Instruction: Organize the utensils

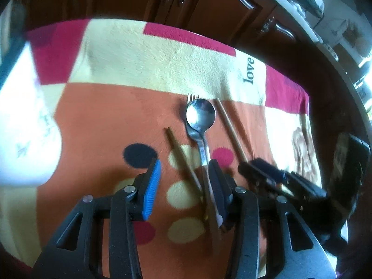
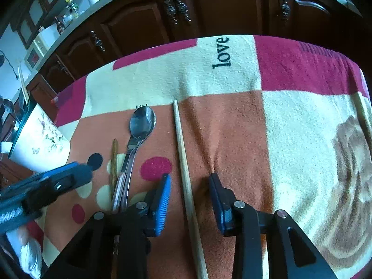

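A metal spoon lies on top of a fork on the patchwork cloth, with only the fork's tines showing beyond the bowl. A dark chopstick lies left of them, between the pads of my open left gripper; neither pad touches it, and the right pad sits close to the spoon's handle. A pale chopstick lies right of the spoon, between the pads of my open right gripper, nearer the left pad and not pinched. In the right wrist view the dark chopstick and the left gripper show at the left.
The cloth carries the word "love" and drapes over the table's far edge. A white flowered container stands at the left. Dark wooden cabinets rise behind the table. The right gripper reaches in beside the pale chopstick.
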`<state>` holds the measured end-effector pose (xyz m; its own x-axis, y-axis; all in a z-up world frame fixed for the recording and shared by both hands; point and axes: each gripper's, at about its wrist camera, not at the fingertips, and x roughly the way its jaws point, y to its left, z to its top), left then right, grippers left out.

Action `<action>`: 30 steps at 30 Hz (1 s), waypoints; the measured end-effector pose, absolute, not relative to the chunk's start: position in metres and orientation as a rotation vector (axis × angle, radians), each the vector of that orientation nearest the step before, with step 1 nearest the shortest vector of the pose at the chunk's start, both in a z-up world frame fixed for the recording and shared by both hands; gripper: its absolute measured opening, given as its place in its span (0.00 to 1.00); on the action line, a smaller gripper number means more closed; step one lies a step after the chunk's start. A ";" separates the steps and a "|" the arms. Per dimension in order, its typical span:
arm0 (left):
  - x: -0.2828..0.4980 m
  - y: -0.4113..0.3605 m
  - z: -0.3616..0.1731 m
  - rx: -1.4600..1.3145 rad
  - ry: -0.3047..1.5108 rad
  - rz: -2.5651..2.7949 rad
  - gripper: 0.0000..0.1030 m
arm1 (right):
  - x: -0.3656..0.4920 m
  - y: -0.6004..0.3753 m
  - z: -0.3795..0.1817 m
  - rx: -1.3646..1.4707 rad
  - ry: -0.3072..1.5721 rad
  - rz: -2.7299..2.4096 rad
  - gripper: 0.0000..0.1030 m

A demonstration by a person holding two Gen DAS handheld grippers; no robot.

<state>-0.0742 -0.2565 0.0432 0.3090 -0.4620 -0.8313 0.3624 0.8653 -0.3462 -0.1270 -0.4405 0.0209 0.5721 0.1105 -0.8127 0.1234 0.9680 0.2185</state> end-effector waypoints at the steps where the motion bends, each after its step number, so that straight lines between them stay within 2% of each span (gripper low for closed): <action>1: -0.071 -0.260 0.041 -0.085 1.139 -0.536 0.35 | -0.127 -0.441 0.021 0.264 0.966 -0.002 0.33; 3: -0.069 -0.264 0.037 -0.056 1.151 -0.510 0.30 | -0.127 -0.442 0.020 0.271 0.969 0.006 0.34; 17: -0.063 -0.278 0.024 0.018 1.191 -0.481 0.27 | -0.126 -0.443 0.018 0.291 0.978 0.036 0.39; 20: -0.067 -0.273 0.025 0.050 1.203 -0.496 0.17 | -0.126 -0.442 0.018 0.292 0.991 0.038 0.39; 24: -0.077 -0.258 0.024 0.053 1.213 -0.544 0.16 | -0.136 -0.437 0.018 0.289 1.000 0.053 0.39; 30: -0.101 -0.231 0.025 0.081 1.244 -0.596 0.15 | -0.164 -0.420 0.016 0.264 1.010 0.071 0.14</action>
<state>-0.1013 -0.2307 0.0252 0.1912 -0.3804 -0.9048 0.4665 0.8463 -0.2572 -0.1642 -0.4198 0.0162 0.5328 0.1803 -0.8268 0.0629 0.9659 0.2512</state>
